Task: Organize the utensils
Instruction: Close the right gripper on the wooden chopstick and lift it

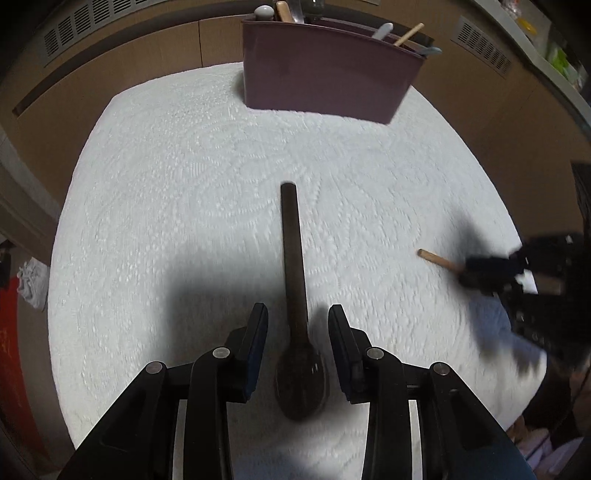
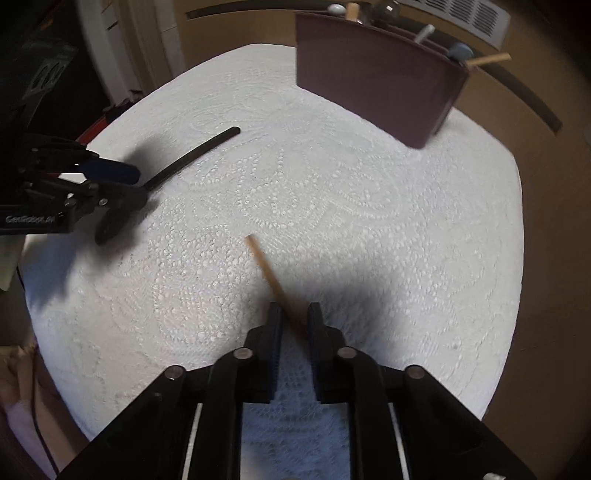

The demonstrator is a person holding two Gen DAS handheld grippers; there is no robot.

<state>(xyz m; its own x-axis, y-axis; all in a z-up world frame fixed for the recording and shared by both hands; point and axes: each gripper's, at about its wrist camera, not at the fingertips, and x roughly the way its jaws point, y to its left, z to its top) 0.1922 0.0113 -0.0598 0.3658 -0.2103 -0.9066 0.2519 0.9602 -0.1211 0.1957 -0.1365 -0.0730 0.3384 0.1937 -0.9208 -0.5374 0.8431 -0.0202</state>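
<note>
Spoon (image 1: 295, 295) handle points away toward caddy (image 1: 325, 74).

A white cloth (image 1: 184, 177) with a raised lace-like pattern of circles and scallops covers the table. At the cloth's far edge stands a dull plum-purple utensil holder (image 1: 325, 81). Out of it poke a pale wooden handle (image 1: 408, 34) and light grey-white handles. On the cloth nearer than the holder lie a dark brown, almost black spoon (image 1: 295, 295) and a light tan wooden stick (image 2: 264, 264). Both grippers are black; the left gripper (image 1: 298, 321) has dark blue pads (image 1: 258, 343).
</note>
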